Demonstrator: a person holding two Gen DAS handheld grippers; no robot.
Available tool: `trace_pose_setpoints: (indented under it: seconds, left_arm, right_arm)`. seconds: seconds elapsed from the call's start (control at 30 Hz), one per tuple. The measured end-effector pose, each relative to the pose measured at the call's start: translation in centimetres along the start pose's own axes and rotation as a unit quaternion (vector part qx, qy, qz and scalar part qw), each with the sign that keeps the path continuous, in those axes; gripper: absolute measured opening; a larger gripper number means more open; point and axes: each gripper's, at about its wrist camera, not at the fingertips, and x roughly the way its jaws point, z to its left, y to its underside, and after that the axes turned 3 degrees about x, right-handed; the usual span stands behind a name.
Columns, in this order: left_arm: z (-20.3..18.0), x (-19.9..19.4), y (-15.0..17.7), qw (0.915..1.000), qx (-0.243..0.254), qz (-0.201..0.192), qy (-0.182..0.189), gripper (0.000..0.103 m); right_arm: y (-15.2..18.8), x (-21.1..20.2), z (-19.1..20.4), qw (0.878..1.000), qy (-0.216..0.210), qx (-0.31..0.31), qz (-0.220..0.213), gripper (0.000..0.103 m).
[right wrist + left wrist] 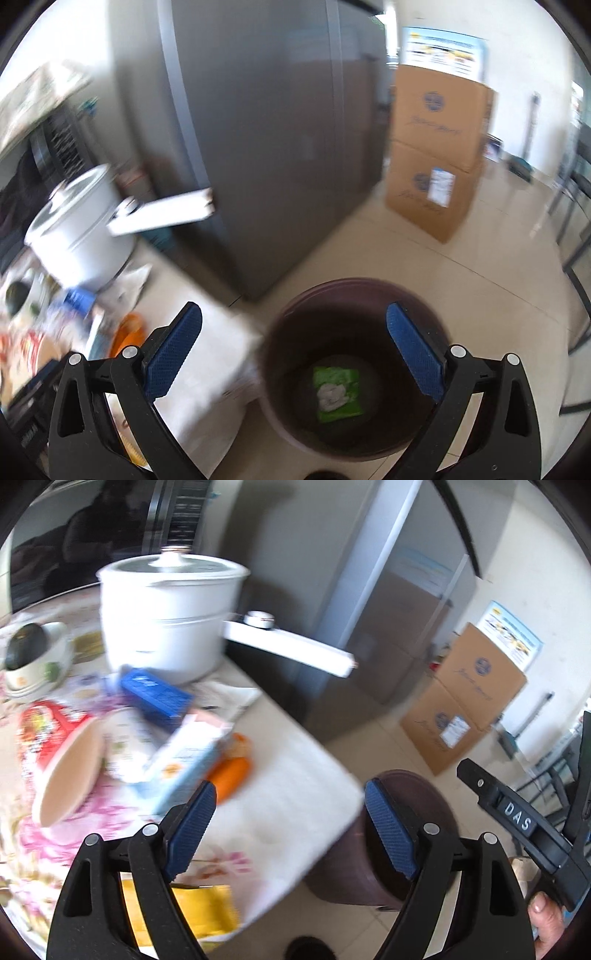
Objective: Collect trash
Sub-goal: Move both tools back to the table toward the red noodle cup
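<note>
Risk of a toppled pile: left gripper (290,827) agape and empty, nearing clutter on table (288,797); right gripper (293,354) likewise spread, above bin (280,332) (green wrapper (338,393) inside). Blur invites misgrab of tilted milk carton (184,760).

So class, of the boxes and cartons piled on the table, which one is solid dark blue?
The small dark blue box lying just in front of the white cooker pot. The tilted carton below it is pale blue and white.

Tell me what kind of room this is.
Probably a home kitchen or dining area: a white cooker pot on a table with a floral cloth, a tall grey fridge, and a trash bin on the tiled floor.
</note>
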Motion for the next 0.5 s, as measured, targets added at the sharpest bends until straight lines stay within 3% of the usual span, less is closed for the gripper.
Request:
trace_pose_setpoints:
  seconds: [0.27,0.5]
  left_arm:
    - [8.9,-3.1,0.5,0.9971,-0.038,-0.002,-0.066,0.081]
    - [15.9,-4.8,0.6,0.99,-0.053,0.005,-0.131,0.087]
  right_arm:
    - [3.5,-0.2,8.7,0.99,-0.054,-0.128,0.027,0.096]
    - [7.4,-1.3,14.8,0.965,-0.074,-0.252,0.024,0.096]
